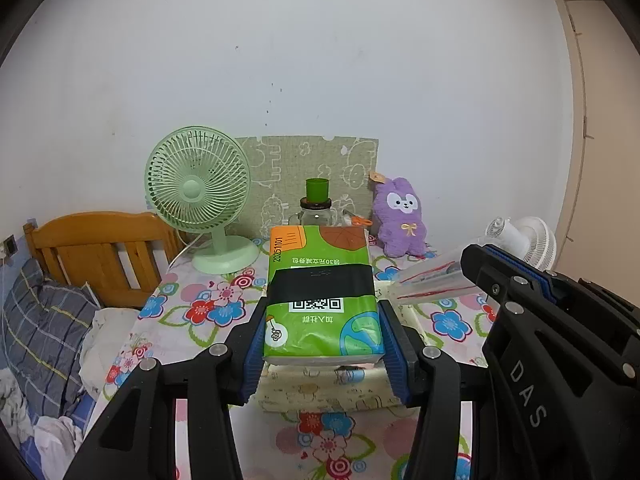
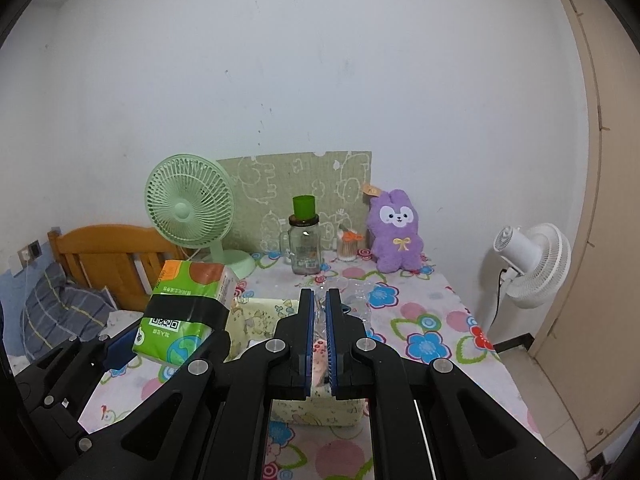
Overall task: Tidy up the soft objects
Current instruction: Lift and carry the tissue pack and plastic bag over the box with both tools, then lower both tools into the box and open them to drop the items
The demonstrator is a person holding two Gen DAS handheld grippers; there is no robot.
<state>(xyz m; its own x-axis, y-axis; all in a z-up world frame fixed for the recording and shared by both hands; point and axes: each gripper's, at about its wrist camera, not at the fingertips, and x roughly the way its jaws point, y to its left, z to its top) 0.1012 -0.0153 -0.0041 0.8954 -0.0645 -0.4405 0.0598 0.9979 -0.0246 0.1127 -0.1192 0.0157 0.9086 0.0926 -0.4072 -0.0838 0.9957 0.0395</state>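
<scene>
My left gripper (image 1: 323,308) is shut on a green tissue pack (image 1: 322,280) with a black band, and holds it above a pale yellow folded cloth (image 1: 328,392) on the floral table. In the right wrist view the same tissue pack (image 2: 184,304) hangs at the left, over the edge of the yellow cloth (image 2: 260,312). My right gripper (image 2: 319,294) is shut on a crumpled clear plastic bag (image 2: 356,300). From the left wrist view the bag (image 1: 432,280) sticks out of the right gripper (image 1: 470,268). A purple plush rabbit (image 2: 396,236) sits upright against the back wall.
At the back stand a green desk fan (image 2: 190,208), a glass jar with a green cup on top (image 2: 305,248) and a small pot of swabs (image 2: 347,246). A white fan (image 2: 532,264) and a door are to the right. A wooden bed frame (image 2: 108,256) and bedding lie to the left.
</scene>
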